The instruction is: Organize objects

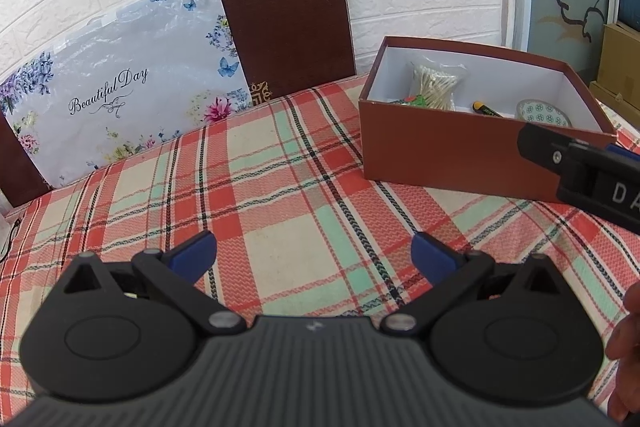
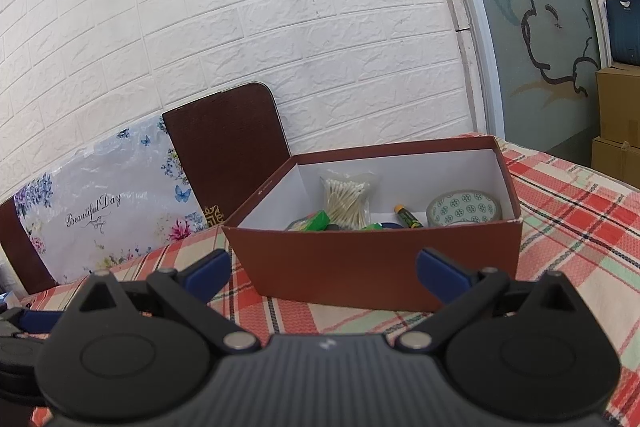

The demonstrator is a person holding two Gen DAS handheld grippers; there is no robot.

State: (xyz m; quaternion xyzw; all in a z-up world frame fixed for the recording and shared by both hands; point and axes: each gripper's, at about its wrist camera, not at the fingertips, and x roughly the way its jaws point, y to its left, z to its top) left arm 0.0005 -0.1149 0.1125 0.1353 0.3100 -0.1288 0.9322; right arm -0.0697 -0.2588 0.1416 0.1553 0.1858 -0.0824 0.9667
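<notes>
A red, cream and green plaid cloth (image 1: 280,167) covers the tabletop, which stands against a white brick-patterned wall (image 2: 280,7). A dark brown board (image 1: 288,27) and a floral "Beautiful Day" panel (image 1: 120,87) lean on that wall. The open brown box (image 2: 380,259) sits on the cloth, holding cotton swabs (image 2: 346,201) and patterned tape (image 2: 464,209). Left gripper (image 1: 314,253) and right gripper (image 2: 322,271) hover with jaws spread wide, empty.

Plaid-clothed table (image 1: 280,163) — only the open red-brown box (image 1: 440,151) on it.
</notes>
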